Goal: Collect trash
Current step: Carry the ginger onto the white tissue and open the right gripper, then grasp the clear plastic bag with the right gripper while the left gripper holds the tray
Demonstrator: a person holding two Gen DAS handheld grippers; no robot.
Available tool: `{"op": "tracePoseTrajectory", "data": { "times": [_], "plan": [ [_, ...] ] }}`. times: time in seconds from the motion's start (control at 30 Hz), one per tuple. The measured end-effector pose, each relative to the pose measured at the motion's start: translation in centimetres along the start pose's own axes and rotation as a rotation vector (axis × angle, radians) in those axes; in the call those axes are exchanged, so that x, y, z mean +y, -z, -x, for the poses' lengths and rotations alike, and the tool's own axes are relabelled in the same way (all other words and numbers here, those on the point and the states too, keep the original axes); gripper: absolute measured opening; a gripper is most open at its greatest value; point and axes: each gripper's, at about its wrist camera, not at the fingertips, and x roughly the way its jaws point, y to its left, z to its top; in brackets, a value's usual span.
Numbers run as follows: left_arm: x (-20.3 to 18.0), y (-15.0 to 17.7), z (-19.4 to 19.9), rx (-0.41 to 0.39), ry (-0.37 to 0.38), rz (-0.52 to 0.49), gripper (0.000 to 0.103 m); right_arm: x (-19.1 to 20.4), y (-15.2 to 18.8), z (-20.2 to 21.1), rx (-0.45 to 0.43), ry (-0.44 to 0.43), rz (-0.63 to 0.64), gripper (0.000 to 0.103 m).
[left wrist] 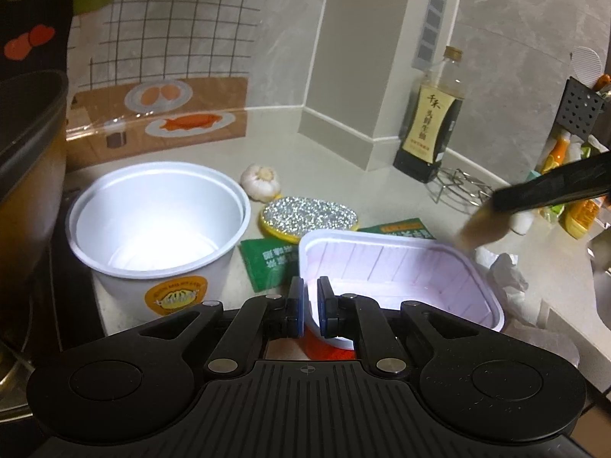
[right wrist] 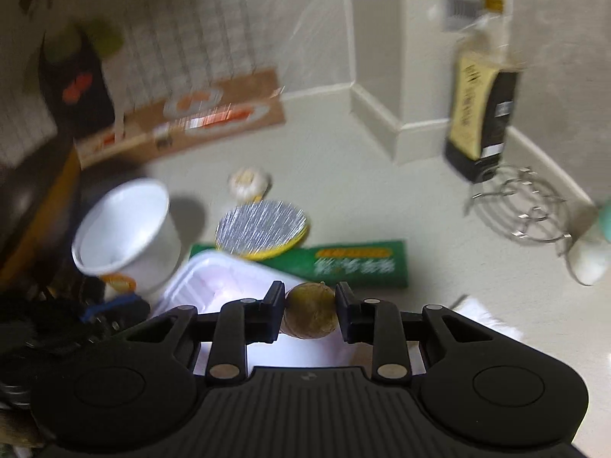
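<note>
My left gripper (left wrist: 312,305) is shut on the near rim of a white rectangular plastic tray (left wrist: 401,267) and holds it over the counter. My right gripper (right wrist: 310,307) is shut on a brownish-green round piece of trash (right wrist: 310,313) and holds it above that tray (right wrist: 214,278). In the left wrist view the right gripper's black finger (left wrist: 553,187) comes in from the right, with the blurred brown piece (left wrist: 482,229) just over the tray's far right corner. A white paper bowl (left wrist: 152,221) stands to the left. A green packet (left wrist: 267,263) lies behind the tray. Crumpled white tissue (left wrist: 504,274) lies right of the tray.
A garlic bulb (left wrist: 261,181) and a glittery yellow-edged sponge (left wrist: 309,215) lie behind the tray. A soy sauce bottle (left wrist: 431,126) and a wire trivet (left wrist: 462,189) stand at the back right. A dark pot (left wrist: 26,152) is at the left. A black rack (left wrist: 580,110) hangs at the right.
</note>
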Motion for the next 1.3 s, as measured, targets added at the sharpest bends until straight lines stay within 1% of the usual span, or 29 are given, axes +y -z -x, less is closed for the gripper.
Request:
{"op": "tracePoseTrajectory", "data": {
  "times": [0.07, 0.13, 0.2, 0.27, 0.3, 0.33, 0.37, 0.4, 0.47, 0.53, 0.57, 0.6, 0.63, 0.67, 0.7, 0.77, 0.8, 0.87, 0.9, 0.93, 1.0, 1.07, 1.1, 1.23, 1.3],
  "plan": [
    [0.1, -0.1, -0.5, 0.010, 0.006, 0.014, 0.011, -2.0, -0.1, 1.7, -0.035, 0.015, -0.029, 0.028],
    [0.1, -0.4, -1.3, 0.021, 0.029, 0.031, 0.011, -4.2, 0.4, 2.5, -0.050, 0.046, -0.062, 0.028],
    [0.1, -0.6, -2.0, 0.027, 0.043, 0.045, 0.012, -6.6, 1.3, 1.9, -0.032, 0.072, -0.101, 0.028],
    [0.0, -0.8, -2.6, 0.030, 0.025, 0.059, 0.012, -8.8, 2.6, 0.7, -0.007, 0.095, -0.139, 0.027],
    [0.0, -0.9, -2.8, 0.031, 0.020, 0.067, 0.012, -9.6, 3.3, 0.0, -0.001, 0.103, -0.150, 0.020],
    [-0.1, -0.9, -2.9, 0.035, 0.020, 0.069, 0.012, -10.5, 3.9, -0.7, 0.001, 0.107, -0.160, 0.014],
    [-0.1, -1.0, -3.0, 0.040, 0.024, 0.065, 0.012, -11.2, 4.4, -1.3, 0.002, 0.104, -0.173, 0.013],
    [0.0, -1.0, -2.9, 0.045, 0.027, 0.059, 0.012, -11.7, 4.8, -1.8, 0.002, 0.100, -0.184, 0.014],
    [0.1, -0.9, -2.6, 0.049, 0.025, 0.050, 0.012, -12.2, 5.2, -2.1, -0.032, 0.103, -0.169, 0.013],
    [0.3, -1.0, -2.3, 0.049, 0.011, 0.043, 0.012, -11.5, 5.8, -1.6, -0.072, 0.150, -0.126, 0.014],
    [0.3, -1.0, -2.2, 0.048, 0.004, 0.040, 0.012, -10.7, 6.0, -1.2, -0.095, 0.162, -0.091, 0.017],
    [0.3, -1.1, -2.2, 0.051, -0.004, 0.039, 0.012, -10.0, 6.3, -0.6, -0.117, 0.162, -0.058, 0.027],
    [0.3, -1.1, -2.4, 0.059, -0.011, 0.038, 0.012, -9.2, 6.7, 0.1, -0.142, 0.159, -0.027, 0.033],
    [0.2, -1.2, -2.7, 0.067, -0.025, 0.040, 0.013, -8.5, 7.0, 0.7, -0.161, 0.153, -0.004, 0.049],
    [0.2, -1.3, -2.9, 0.065, -0.047, 0.045, 0.013, -7.8, 7.4, 1.5, -0.184, 0.149, 0.026, 0.059],
    [0.0, -1.4, -3.0, 0.049, -0.084, 0.039, 0.013, -6.4, 8.5, 3.0, -0.222, 0.148, 0.085, 0.061],
    [-0.1, -1.6, -2.8, 0.038, -0.085, 0.041, 0.014, -5.8, 8.7, 3.5, -0.223, 0.145, 0.104, 0.065],
    [0.0, -1.9, -2.0, 0.016, -0.042, 0.064, 0.015, -5.2, 9.4, 4.3, -0.212, 0.131, 0.119, 0.069],
    [0.1, -2.1, -1.5, 0.009, -0.027, 0.072, 0.015, -5.0, 9.8, 4.6, -0.203, 0.126, 0.118, 0.070],
    [0.1, -2.3, -1.2, 0.010, -0.030, 0.073, 0.016, -4.9, 10.0, 4.8, -0.189, 0.124, 0.117, 0.070],
    [0.0, -2.7, -1.0, 0.029, -0.068, 0.056, 0.016, -4.6, 10.4, 4.9, -0.160, 0.138, 0.112, 0.070],
    [-0.1, -2.7, -1.5, 0.068, -0.117, 0.028, 0.016, -4.6, 10.5, 4.8, -0.144, 0.148, 0.099, 0.070],
    [-0.1, -2.6, -1.8, 0.085, -0.130, 0.021, 0.016, -4.6, 10.6, 4.7, -0.139, 0.147, 0.095, 0.070],
    [0.3, -2.1, -3.3, 0.138, -0.145, 0.015, 0.019, -4.5, 11.1, 4.5, -0.128, 0.151, 0.087, 0.072],
    [0.5, -1.9, -4.2, 0.144, -0.167, 0.015, 0.019, -4.5, 11.4, 4.5, -0.121, 0.127, 0.081, 0.076]
  ]
}}
